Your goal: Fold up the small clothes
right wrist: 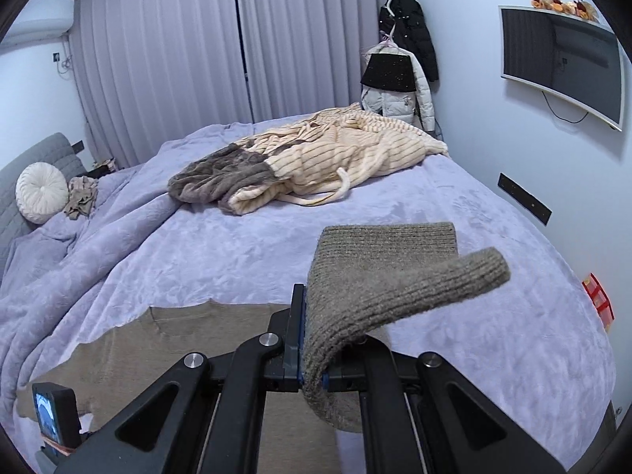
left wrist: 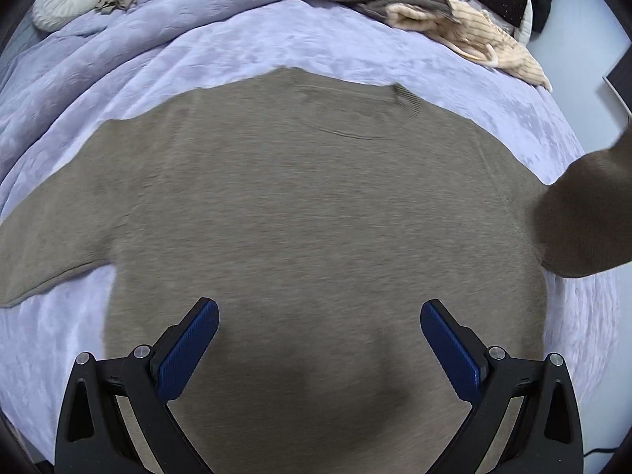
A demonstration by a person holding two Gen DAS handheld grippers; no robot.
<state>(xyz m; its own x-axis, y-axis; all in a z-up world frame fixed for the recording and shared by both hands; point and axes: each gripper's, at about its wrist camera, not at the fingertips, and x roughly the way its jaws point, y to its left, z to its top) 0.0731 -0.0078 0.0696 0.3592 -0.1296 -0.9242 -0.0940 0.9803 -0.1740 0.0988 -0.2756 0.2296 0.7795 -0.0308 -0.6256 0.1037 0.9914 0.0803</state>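
A taupe knit sweater (left wrist: 308, 213) lies spread flat on the lavender bed cover (left wrist: 276, 39), its left sleeve stretched out to the left. My left gripper (left wrist: 319, 312) is open and empty, hovering over the sweater's lower body. Its right sleeve (left wrist: 584, 217) is lifted off the bed at the right edge. In the right wrist view my right gripper (right wrist: 314, 355) is shut on that sleeve (right wrist: 379, 272), whose ribbed cuff sticks up and curls over the fingers. The sweater's body (right wrist: 177, 339) lies flat below and left of it.
A cream striped and grey fluffy garment (right wrist: 316, 158) lies heaped at the far side of the bed. A round white cushion (right wrist: 41, 191) and a small crumpled beige cloth (right wrist: 81, 197) sit by the headboard. Coats hang at the wall, a TV (right wrist: 561, 63) at right.
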